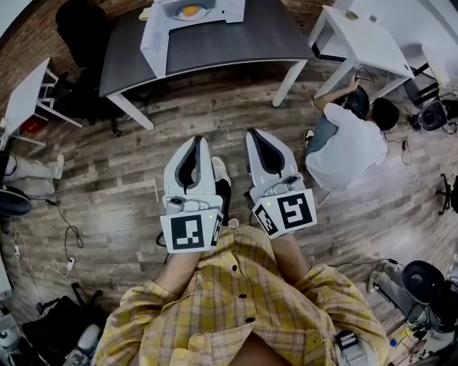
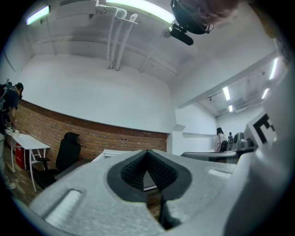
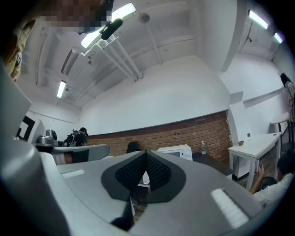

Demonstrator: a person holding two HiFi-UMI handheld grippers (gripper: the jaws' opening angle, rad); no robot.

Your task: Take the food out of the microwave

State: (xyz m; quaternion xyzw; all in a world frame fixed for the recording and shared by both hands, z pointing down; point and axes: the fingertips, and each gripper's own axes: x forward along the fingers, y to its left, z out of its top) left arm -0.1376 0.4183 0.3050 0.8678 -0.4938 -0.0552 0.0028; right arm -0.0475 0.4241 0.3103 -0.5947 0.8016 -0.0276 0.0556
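Sitting inside the open microwave (image 1: pixel 230 8), a plate (image 1: pixel 179 14) holds orange food (image 1: pixel 190 10).

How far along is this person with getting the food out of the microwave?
Barely begun. The food still sits inside the microwave, whose door looks open. Both the left hand-held gripper and right hand-held gripper are shut, empty, and well short of the table. Remaining: approach, grasp the food, lift it out.
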